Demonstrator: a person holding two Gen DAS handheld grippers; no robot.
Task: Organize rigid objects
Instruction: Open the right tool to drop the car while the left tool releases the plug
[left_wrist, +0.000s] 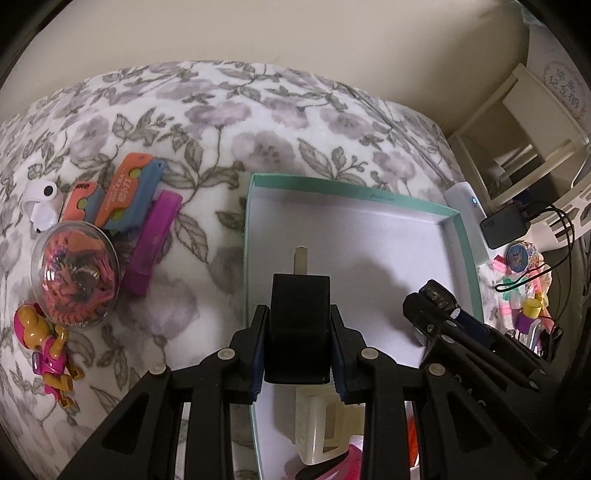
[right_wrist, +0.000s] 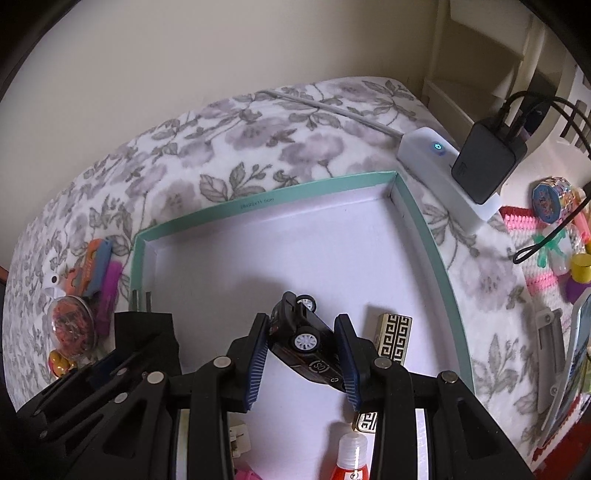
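Your left gripper (left_wrist: 299, 347) clamps the black plug adapter (left_wrist: 300, 325), your right gripper (right_wrist: 303, 360) the toy car (right_wrist: 303, 339), above the box (right_wrist: 436, 236); releasing high risks the car rolling or bouncing.

Teal box rim (right_wrist: 255, 201), far wall, has small print, approx "28x22x11.5cm". Black toy car (right_wrist: 308, 345) inside that box shows a circled mark on its side, unclear. Orange eraser sleeve (left_wrist: 123, 192), left of box: white lettering, unreadable.
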